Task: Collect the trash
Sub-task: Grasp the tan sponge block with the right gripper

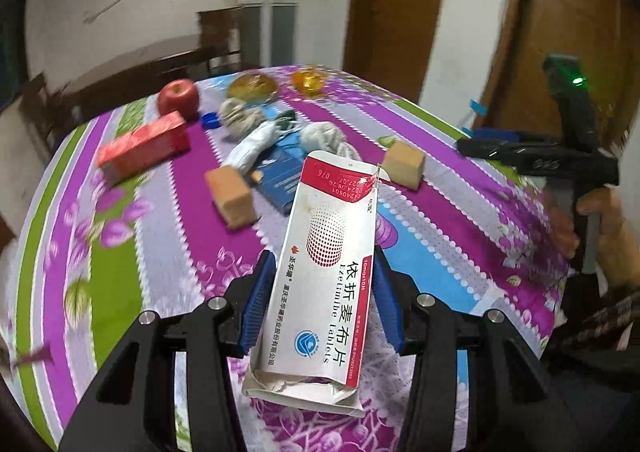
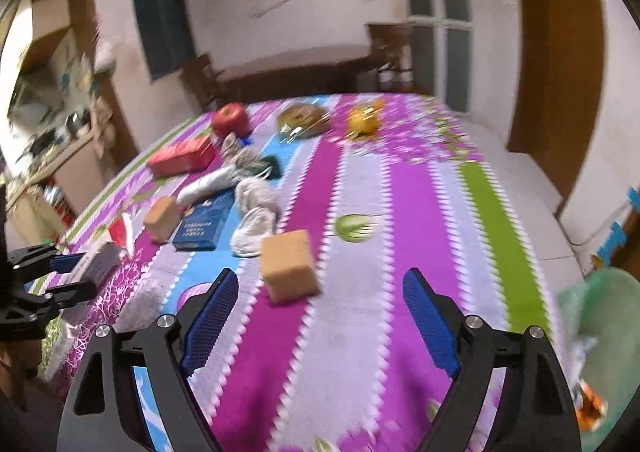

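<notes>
My left gripper [image 1: 324, 272] is shut on a torn white and red medicine box [image 1: 324, 264] and holds it above the striped tablecloth [image 1: 440, 219]. The box also shows at the left edge of the right wrist view [image 2: 98, 262]. My right gripper [image 2: 320, 292] is open and empty, low over the cloth, just behind a tan block [image 2: 289, 266]. Crumpled grey tissues [image 2: 256, 211], a white wrapper [image 2: 208, 181] and a blue booklet [image 2: 204, 226] lie further out. A green bin [image 2: 600, 332] with wrappers inside sits at the right edge.
A second tan block [image 2: 162, 217], a red carton [image 2: 182, 155], a red apple [image 2: 230, 119], a blue bottle cap [image 1: 210, 119], a brown dish [image 2: 302, 117] and an orange item [image 2: 364, 119] lie on the table. Dark furniture stands behind; a wooden door is on the right.
</notes>
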Demonstrator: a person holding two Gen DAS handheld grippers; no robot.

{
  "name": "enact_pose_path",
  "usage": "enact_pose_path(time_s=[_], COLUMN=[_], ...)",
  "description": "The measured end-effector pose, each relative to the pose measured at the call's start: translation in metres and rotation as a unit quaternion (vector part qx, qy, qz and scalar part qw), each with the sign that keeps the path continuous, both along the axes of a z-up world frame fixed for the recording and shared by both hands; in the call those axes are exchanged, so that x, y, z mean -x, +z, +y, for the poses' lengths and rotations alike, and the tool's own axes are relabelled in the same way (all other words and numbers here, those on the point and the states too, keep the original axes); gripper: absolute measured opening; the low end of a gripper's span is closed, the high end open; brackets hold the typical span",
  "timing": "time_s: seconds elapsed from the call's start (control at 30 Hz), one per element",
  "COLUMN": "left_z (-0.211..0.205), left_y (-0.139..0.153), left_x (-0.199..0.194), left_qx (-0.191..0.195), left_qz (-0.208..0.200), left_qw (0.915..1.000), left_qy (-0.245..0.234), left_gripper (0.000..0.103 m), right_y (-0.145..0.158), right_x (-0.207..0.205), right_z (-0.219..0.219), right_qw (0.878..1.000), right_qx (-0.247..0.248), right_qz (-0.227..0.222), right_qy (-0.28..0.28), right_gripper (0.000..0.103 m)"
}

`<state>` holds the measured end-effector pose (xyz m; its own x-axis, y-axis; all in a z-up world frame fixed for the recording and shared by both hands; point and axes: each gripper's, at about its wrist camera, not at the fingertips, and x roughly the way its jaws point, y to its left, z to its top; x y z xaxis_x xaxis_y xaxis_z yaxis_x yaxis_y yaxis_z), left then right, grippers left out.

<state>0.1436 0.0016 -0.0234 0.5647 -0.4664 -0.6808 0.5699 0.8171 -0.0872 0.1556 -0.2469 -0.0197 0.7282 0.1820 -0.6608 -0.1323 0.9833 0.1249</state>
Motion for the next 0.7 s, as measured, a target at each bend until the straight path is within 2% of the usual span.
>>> enact_pose_path(time_s=[0.13, 0.2, 0.33, 0.5, 0.7], left_z=[0.007, 0.010, 0.010, 0.005, -0.019], left_y=[-0.001, -0.003, -0.008, -0.009, -0.003], left_x=[0.000, -0.001, -0.009, -0.020, -0.026], left_qx=[0.007, 0.009, 0.005, 0.006, -0.021], left_qz=[0.013, 0.018, 0.034, 0.045, 0.027], left_qw=[0.9995, 0.9991, 0.9980, 0.9959, 0.9941], left_qy=[0.029, 0.036, 0.053, 0.078, 0.103], left_gripper=[0.046, 0.046, 0.046, 0.046, 0.046], right_y=[-0.015, -0.022, -0.037, -0.035, -0.012], right_x=[-0.033, -0.044, -0.057, -0.049, -0.011], right_z=[0.020, 0.028, 0.035, 0.035, 0.026], right_qw=[0.998, 0.996, 0.994, 0.995, 0.998], right_qx=[0.015, 0.027, 0.040, 0.033, 0.002], right_qz=[0.041, 0.056, 0.083, 0.070, 0.031], right_qy=[0.040, 0.056, 0.062, 0.057, 0.046], right_gripper=[0.084, 0.073, 0.042, 0.039, 0.038])
